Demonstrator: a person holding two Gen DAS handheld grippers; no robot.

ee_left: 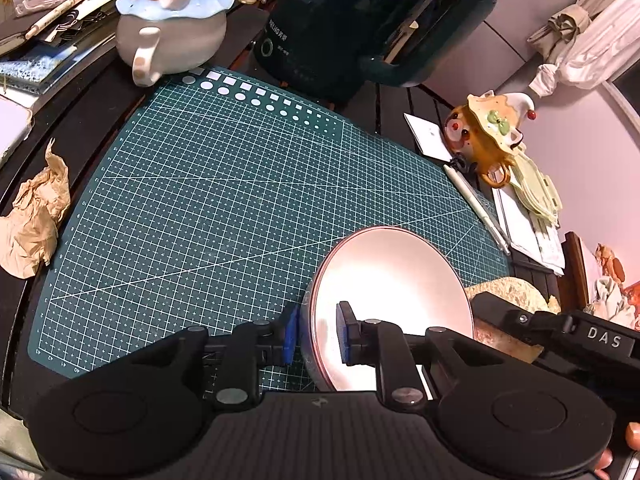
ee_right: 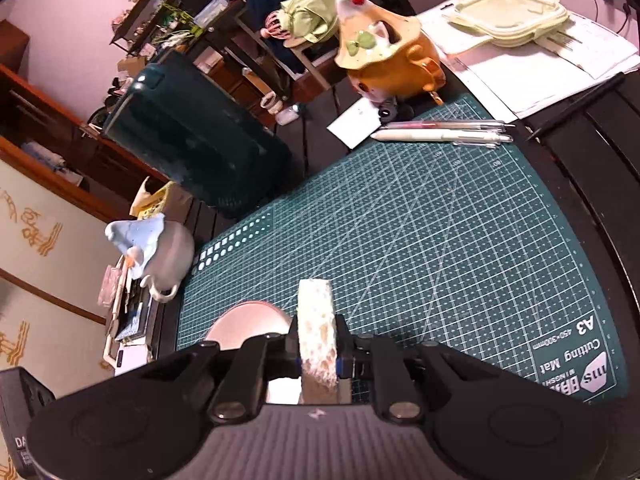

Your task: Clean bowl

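Observation:
A pale pink bowl (ee_left: 392, 292) with a grey outer wall rests on the green cutting mat (ee_left: 224, 208). My left gripper (ee_left: 320, 336) is shut on the bowl's near rim, one blue pad outside the wall and one inside. In the right wrist view the bowl (ee_right: 248, 322) shows partly, just left of the fingers. My right gripper (ee_right: 318, 350) is shut on a cream, speckled sponge (ee_right: 316, 320) that stands on edge between its pads. The sponge (ee_left: 508, 292) also peeks out behind the bowl, beside the right gripper's black body.
A dark green appliance (ee_left: 360, 28) stands at the mat's far edge. A grey teapot with a blue lid (ee_left: 172, 20) sits far left, an orange teapot (ee_left: 488, 132) at the right by pens (ee_left: 476, 204) and papers. Crumpled brown paper (ee_left: 36, 216) lies left of the mat.

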